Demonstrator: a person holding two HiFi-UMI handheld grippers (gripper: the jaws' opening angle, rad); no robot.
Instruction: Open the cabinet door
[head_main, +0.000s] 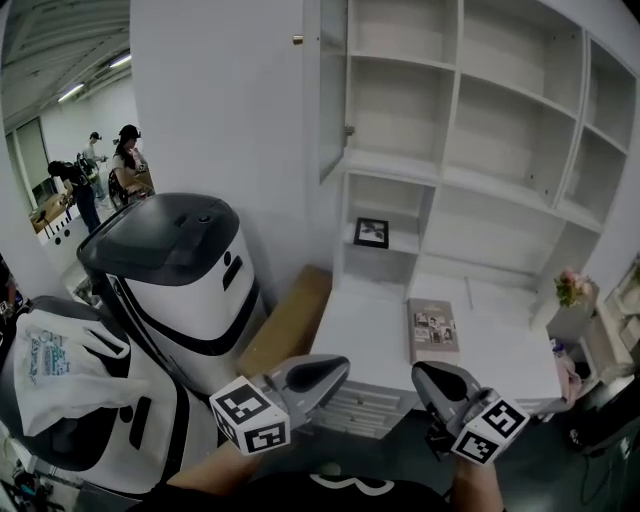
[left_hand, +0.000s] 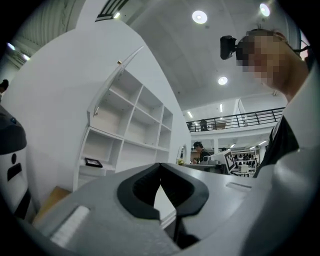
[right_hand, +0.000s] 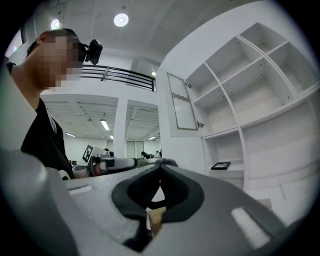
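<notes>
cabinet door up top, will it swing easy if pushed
The cabinet door stands open, so it probably swings freely on its hinges. It looks like a thin, flat panel: likely stiff and fairly light. Its small knob may slip.

Open lab hall: white robot (head_main: 170, 290), mezzanine railing (left_hand: 235, 119).

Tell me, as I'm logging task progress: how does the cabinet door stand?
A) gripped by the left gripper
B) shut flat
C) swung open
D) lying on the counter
C: the door stands swung out from the shelves, while the left gripper and right gripper sit low, both shut and empty, clear of it.
</notes>
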